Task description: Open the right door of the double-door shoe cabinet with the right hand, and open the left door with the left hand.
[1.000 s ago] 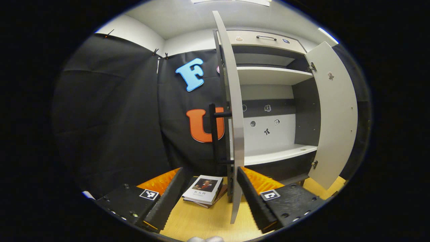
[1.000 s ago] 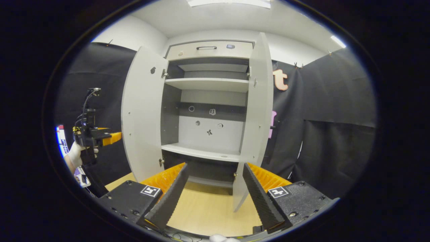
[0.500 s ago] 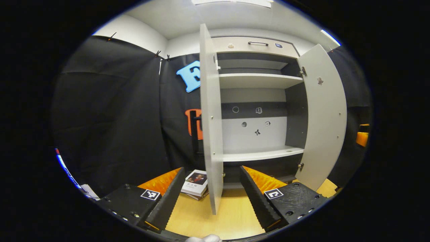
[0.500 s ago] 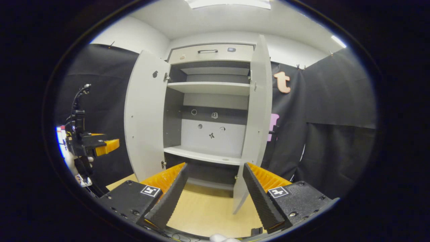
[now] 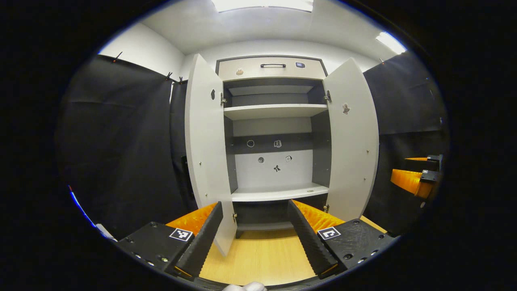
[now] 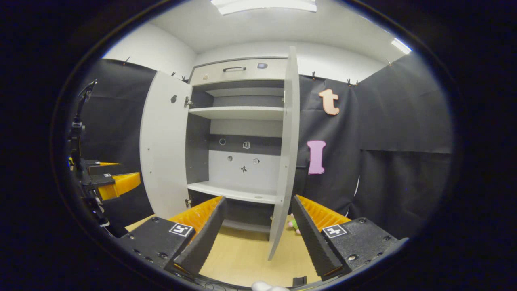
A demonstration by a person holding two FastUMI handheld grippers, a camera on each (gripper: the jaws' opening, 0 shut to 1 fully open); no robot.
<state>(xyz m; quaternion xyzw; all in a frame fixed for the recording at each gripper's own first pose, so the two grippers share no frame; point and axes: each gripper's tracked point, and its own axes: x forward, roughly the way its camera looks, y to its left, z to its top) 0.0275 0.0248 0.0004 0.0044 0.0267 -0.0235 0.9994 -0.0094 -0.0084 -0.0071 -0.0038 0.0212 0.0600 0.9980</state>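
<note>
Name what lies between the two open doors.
In the left gripper view, the cabinet's open shelves lie between the left door and the right door.

each gripper, the left gripper (image 5: pixel 255 232) and the right gripper (image 6: pixel 258 230), has two black blocks with small screws, a little black-and-white square sticker, and long ridged fingers.

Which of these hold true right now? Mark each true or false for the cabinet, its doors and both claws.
1. Both cabinet doors stand open. True: left door and right door are swung out.
2. The left claw grips a door handle. False: it is open and holds nothing.
3. Shoes fill the shelves. False: the shelves look bare.
4. The top drawer is closed. True.
5. The right claw is shut on the right door. False: it is open, apart from the door.
</note>
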